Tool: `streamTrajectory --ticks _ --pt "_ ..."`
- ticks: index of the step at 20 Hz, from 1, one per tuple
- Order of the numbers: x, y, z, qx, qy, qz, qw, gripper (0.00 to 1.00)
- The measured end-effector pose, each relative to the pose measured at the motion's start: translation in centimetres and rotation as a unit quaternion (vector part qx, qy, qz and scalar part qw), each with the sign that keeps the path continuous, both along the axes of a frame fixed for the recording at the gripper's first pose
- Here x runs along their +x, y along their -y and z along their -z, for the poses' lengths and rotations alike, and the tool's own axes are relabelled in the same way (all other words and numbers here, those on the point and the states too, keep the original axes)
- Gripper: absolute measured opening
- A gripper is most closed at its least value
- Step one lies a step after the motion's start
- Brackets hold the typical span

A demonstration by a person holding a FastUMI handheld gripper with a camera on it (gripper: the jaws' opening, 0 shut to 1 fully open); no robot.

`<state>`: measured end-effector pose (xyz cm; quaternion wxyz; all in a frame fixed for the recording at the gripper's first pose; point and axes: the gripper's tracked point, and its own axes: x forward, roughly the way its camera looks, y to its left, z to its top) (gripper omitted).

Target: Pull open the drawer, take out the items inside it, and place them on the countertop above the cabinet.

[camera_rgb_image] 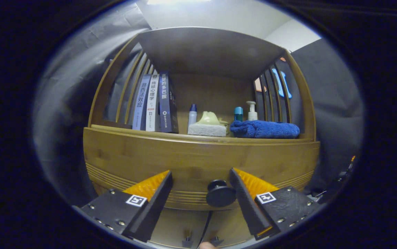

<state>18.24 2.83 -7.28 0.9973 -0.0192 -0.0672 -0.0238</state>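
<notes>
Three books [155, 102], one blue towel [264, 129]; spread tongs [201, 180] flank one drawer knob [220, 194].

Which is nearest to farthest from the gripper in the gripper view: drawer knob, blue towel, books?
Gripper open.
1. Drawer knob: between the fingers, close to one of them.
2. Blue towel: beyond them, folded on the countertop.
3. Books: upright at the countertop's opposite end, farther back.

The cabinet [198, 155] is varnished wood with a soft sheen, and grooved ridges run across its drawer front [122, 180]. The round knob [220, 194] looks like smooth matt plastic. On the tabletop [170, 135] lie a fluffy cloth towel [264, 129], a coarse sponge [207, 130], plastic bottles [192, 116] and glossy paper-covered books [153, 103].
</notes>
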Motion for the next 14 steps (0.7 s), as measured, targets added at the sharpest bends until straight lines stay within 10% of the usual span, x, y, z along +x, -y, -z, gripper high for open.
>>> streamTrajectory --ticks 14 --pt "-3.0 0.7 2.0 0.033 -0.047 -0.027 0.998 0.99"
